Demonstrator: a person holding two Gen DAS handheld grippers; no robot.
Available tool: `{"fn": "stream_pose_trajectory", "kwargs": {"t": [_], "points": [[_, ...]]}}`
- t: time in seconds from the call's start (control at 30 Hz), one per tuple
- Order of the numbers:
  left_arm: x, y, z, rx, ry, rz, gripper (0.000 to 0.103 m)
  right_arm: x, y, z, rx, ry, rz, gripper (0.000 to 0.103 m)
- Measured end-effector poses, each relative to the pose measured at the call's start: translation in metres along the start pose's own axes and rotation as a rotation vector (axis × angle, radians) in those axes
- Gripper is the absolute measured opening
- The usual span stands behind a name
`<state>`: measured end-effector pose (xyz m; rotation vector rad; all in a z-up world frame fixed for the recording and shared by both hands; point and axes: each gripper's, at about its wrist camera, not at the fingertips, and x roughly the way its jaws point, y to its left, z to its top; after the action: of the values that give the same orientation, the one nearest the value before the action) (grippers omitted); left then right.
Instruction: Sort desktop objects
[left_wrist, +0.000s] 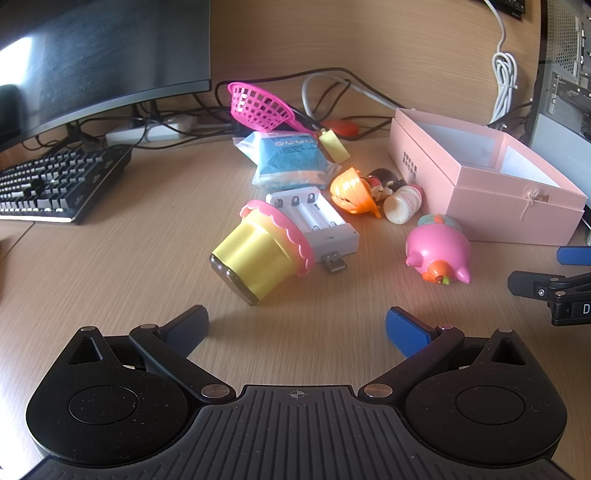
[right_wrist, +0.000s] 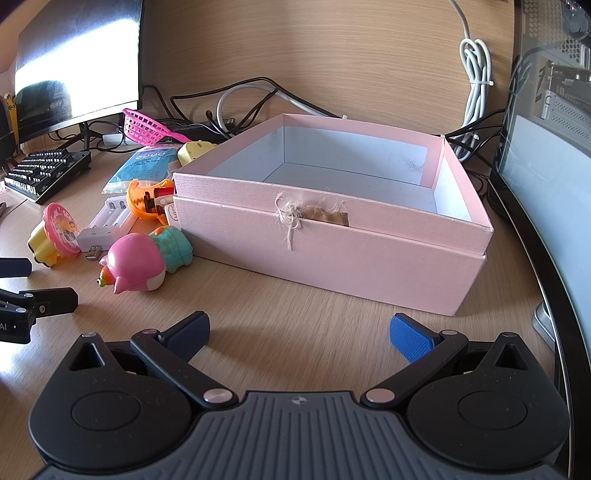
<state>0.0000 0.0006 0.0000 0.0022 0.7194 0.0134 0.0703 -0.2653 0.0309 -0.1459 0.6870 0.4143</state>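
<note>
A heap of small objects lies on the wooden desk: a yellow and pink cupcake toy (left_wrist: 260, 254) on its side, a white battery charger (left_wrist: 317, 219), a pink pig toy (left_wrist: 439, 251), an orange toy (left_wrist: 352, 190), a small white bottle (left_wrist: 402, 204), a blue packet (left_wrist: 291, 158) and a pink mesh basket (left_wrist: 256, 105). An open pink box (right_wrist: 332, 236) stands to their right, with nothing showing inside it. My left gripper (left_wrist: 297, 326) hovers open in front of the cupcake toy. Facing the box's front wall, my right gripper (right_wrist: 299, 330) is open and holds nothing.
A black keyboard (left_wrist: 51, 184) and a monitor (left_wrist: 96, 55) fill the left back. Cables (left_wrist: 332, 88) and a power strip (left_wrist: 155, 129) run along the wooden back wall. A computer case (right_wrist: 554, 129) stands right of the box.
</note>
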Motion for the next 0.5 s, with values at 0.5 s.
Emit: {"fn": "stream_pose_trajectory", "kwargs": {"t": [0.5], "points": [[0.0000, 0.0000, 0.0000, -0.001, 0.000, 0.002, 0.103, 0.0004, 0.0003, -0.0003, 0.000, 0.000, 0.001, 0.103]]}}
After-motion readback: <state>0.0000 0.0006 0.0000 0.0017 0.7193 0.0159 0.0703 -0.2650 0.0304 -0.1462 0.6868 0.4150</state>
